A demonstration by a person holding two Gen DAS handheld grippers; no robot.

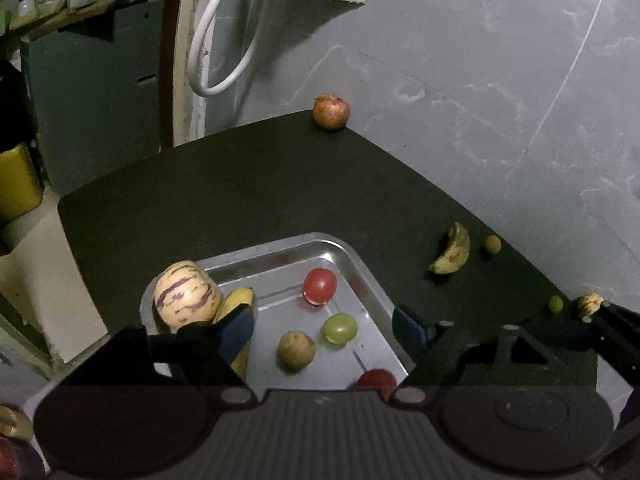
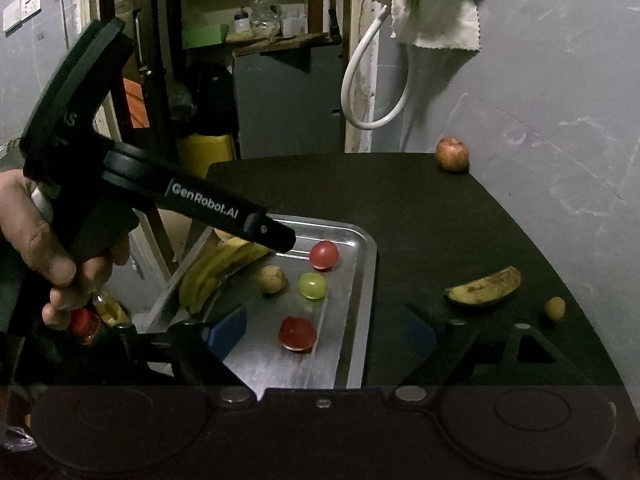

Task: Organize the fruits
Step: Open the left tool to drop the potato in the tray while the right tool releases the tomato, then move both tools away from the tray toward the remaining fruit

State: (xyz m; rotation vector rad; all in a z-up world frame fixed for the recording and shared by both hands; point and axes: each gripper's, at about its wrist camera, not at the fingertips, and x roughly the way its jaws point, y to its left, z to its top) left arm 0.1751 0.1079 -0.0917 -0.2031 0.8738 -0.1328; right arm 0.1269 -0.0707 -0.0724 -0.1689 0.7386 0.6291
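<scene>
A steel tray (image 1: 360, 264) (image 2: 360, 280) on the black table holds a striped melon (image 1: 186, 294), a banana (image 2: 216, 270), two red fruits (image 1: 319, 286) (image 2: 297, 334), a green grape (image 1: 339, 329) (image 2: 312, 286) and a small brown fruit (image 1: 296, 350) (image 2: 271, 279). My left gripper (image 1: 324, 330) is open above the tray, its left finger (image 1: 236, 330) over the banana. My right gripper (image 2: 320, 334) is open over the tray's right side, empty. On the table lie a spotted banana (image 1: 452, 250) (image 2: 486, 290), a small round fruit (image 1: 492, 244) (image 2: 555, 309), a green grape (image 1: 555, 304) and a reddish apple (image 1: 331, 112) (image 2: 452, 154).
The table's far edge meets a grey wall (image 1: 480, 60). A white cable (image 1: 216, 52) and a cloth (image 2: 436, 8) hang at the back. A yellow container (image 2: 206, 152) and shelves stand beyond the table's left. A small striped fruit (image 1: 590, 305) lies by the right gripper's tip.
</scene>
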